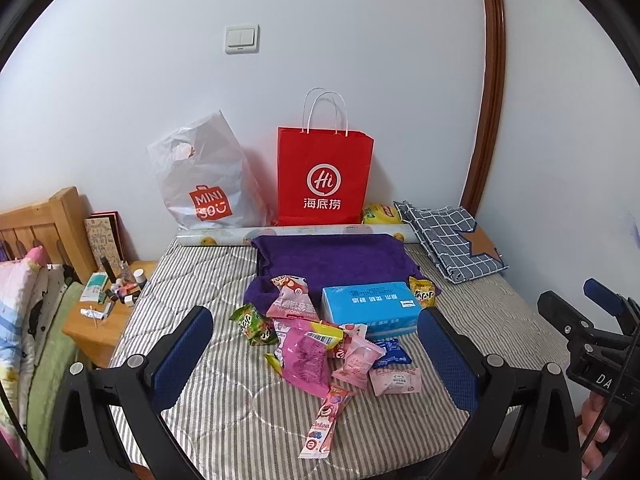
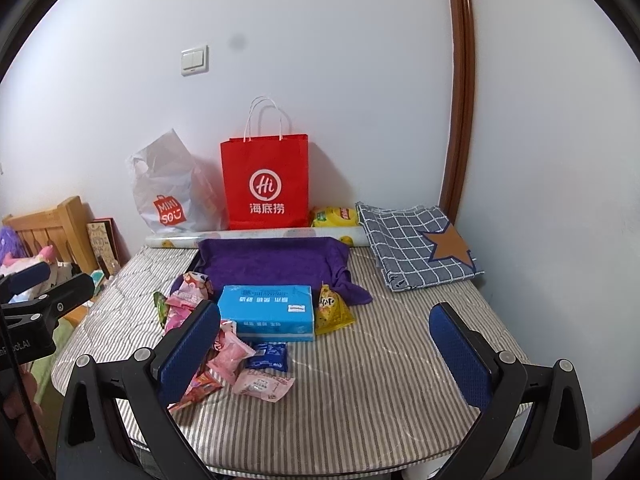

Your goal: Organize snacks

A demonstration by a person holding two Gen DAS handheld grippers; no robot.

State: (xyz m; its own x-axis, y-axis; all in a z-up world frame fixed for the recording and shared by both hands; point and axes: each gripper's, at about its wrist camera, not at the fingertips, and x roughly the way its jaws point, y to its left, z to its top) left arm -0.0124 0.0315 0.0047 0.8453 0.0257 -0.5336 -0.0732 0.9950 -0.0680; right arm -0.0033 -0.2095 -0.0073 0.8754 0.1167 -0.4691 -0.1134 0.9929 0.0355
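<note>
Nearest the lens, left gripper [image 1: 316, 344] spread wide, blue pads empty, poised over the near edge of the grey-striped mattress [image 1: 240, 412]. Right gripper [image 2: 324, 344] likewise gaping, grasping nothing, aimed at bare stripes toward the right edge. Just beyond the left pads, a loose heap of small snack packets [image 1: 320, 344]: pink wrappers, a green one, a dark blue one, a long pink tube closest. Behind the heap, a light blue rectangular tissue box [image 1: 370, 310], a yellow packet [image 1: 422, 292] at its right end. Farther back, a folded purple towel [image 1: 332, 260]. Against the wall at the far edge, a red paper carrier bag [image 1: 325, 176] and a white plastic shopping bag [image 1: 204, 176]. Sorting seemingly unstarted: everything scattered, nothing gathered or bagged.
</note>
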